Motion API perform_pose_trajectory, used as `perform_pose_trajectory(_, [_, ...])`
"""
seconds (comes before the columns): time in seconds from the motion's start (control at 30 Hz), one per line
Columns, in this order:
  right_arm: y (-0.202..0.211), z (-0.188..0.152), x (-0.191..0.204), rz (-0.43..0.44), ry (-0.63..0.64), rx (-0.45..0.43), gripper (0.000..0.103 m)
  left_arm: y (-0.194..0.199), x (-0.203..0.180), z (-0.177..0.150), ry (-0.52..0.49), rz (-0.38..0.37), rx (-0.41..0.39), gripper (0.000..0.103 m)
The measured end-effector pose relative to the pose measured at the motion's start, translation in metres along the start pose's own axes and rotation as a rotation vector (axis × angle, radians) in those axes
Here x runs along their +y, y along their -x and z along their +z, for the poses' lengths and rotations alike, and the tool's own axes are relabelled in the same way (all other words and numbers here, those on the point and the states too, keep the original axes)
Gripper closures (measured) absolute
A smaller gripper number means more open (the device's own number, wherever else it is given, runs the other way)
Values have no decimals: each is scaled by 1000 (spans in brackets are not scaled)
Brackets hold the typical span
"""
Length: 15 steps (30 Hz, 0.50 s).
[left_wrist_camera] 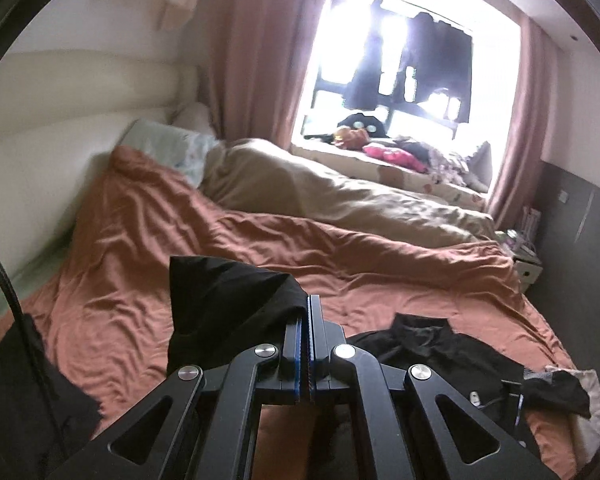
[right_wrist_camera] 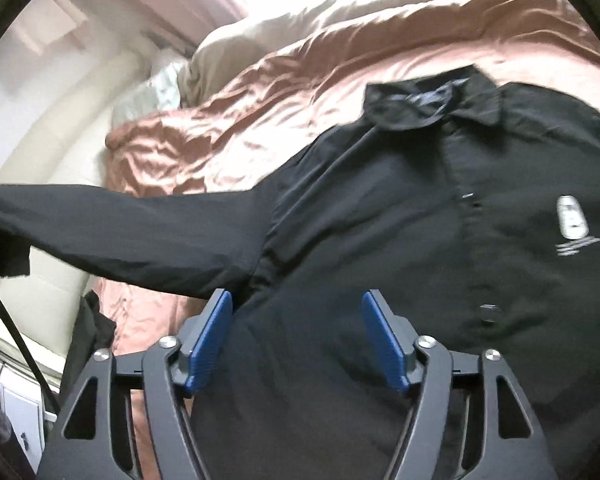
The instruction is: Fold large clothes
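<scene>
A black collared shirt (right_wrist_camera: 440,220) with a white chest logo lies front up on the rust-coloured bedspread (right_wrist_camera: 220,120). Its left sleeve (right_wrist_camera: 120,232) is stretched out and lifted toward the left edge of the right wrist view. My left gripper (left_wrist_camera: 310,312) is shut on the end of that black sleeve (left_wrist_camera: 228,304), held up above the bed. The shirt's collar and body (left_wrist_camera: 440,348) lie lower right in the left wrist view. My right gripper (right_wrist_camera: 296,312) stands open over the shirt's side near the armpit, blue pads apart, with cloth below them.
A beige duvet (left_wrist_camera: 340,196) and a pale pillow (left_wrist_camera: 172,148) lie further up the bed, beside the cream padded headboard (left_wrist_camera: 60,120). Pink curtains (left_wrist_camera: 260,60) frame a bright window with clutter on its sill. A dark wall panel and a small stand (left_wrist_camera: 528,256) are at right.
</scene>
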State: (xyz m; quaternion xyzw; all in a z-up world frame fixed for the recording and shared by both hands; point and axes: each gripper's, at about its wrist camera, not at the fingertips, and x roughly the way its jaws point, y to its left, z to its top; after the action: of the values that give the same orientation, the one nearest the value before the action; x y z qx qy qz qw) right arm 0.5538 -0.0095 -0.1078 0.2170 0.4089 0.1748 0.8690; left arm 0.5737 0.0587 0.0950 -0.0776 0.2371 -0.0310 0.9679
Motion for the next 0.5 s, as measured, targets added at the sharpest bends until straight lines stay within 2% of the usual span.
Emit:
perform_pose_trajectory(0.17, [49,-15,-37,5,-57,-31,36,-10,-51,5,-60,-36,10,101])
perform_pose_trajectory(0.3, [93,-31,-66,-6,-111,-98,36,-16,-97,4,-128,-69,19,101])
perform_pose_trajectory(0.5, [135,-55,-105,-20,-165,-137,36,-33,-156,-4,-203,-110,54,101])
